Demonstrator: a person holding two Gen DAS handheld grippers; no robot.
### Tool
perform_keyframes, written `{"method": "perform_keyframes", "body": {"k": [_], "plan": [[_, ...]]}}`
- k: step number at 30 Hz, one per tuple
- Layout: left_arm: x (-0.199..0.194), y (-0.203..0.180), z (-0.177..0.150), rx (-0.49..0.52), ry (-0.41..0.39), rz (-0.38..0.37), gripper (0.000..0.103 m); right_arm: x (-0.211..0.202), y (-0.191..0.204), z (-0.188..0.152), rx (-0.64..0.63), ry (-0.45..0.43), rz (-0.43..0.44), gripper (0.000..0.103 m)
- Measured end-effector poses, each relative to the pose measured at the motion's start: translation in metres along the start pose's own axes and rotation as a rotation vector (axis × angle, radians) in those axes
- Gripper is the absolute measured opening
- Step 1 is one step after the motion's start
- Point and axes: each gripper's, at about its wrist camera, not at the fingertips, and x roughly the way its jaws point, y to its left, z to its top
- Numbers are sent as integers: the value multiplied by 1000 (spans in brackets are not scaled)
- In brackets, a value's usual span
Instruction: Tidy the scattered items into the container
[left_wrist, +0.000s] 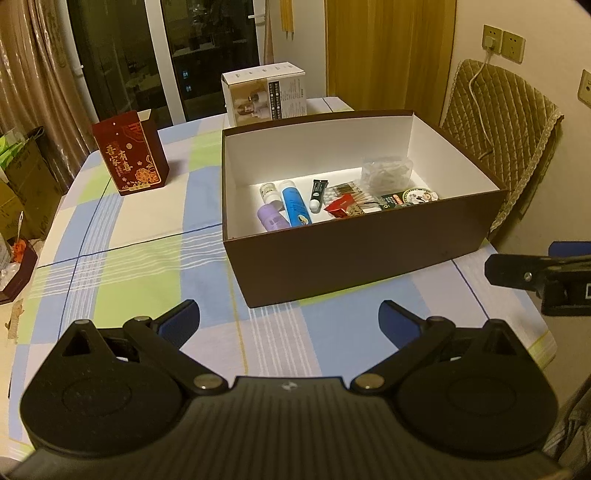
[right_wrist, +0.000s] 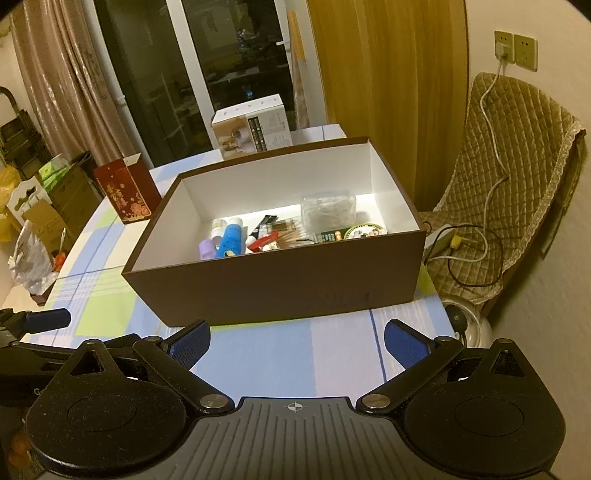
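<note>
Several small toiletries lie inside the brown, white-lined cardboard box (left_wrist: 354, 258) on the checked tablecloth (left_wrist: 140, 266).
Among them are a blue tube (left_wrist: 294, 206) and a lilac bottle (left_wrist: 271, 218). Nearer, the left gripper (left_wrist: 289, 322) and right gripper (right_wrist: 297, 345) both hover wide open over the cloth, holding nothing; a red printed carton (left_wrist: 131, 155) stands well left.

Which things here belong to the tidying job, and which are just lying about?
Job: brown box; inside it, blue tube, purple bottle, cotton swabs, round tin.
Lying about: red carton, white carton, quilted chair.
</note>
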Motion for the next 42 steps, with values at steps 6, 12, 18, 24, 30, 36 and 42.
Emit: {"method": "perform_keyframes", "body": {"k": [6, 12, 18, 24, 30, 36, 42], "plan": [[1, 5, -4, -6, -19, 12, 102, 2, 4, -2, -22, 5, -4, 103], [2, 6, -5, -1, -17, -6, 102, 4, 4, -4, -32, 11, -4, 103], [5, 1, -6, 16, -8, -10, 102, 10, 2, -5, -33, 28, -11, 103], [9, 0, -6, 16, 10, -13, 102, 14, 1, -6, -36, 45, -18, 103], [13, -2, -7, 21, 22, -9, 102, 18, 0, -7, -41, 55, -18, 103], [18, -2, -8, 24, 37, -10, 102, 22, -2, -8, -39, 68, -20, 103], [24, -4, -10, 27, 56, -12, 102, 26, -6, -10, -35, 80, -22, 103]]}}
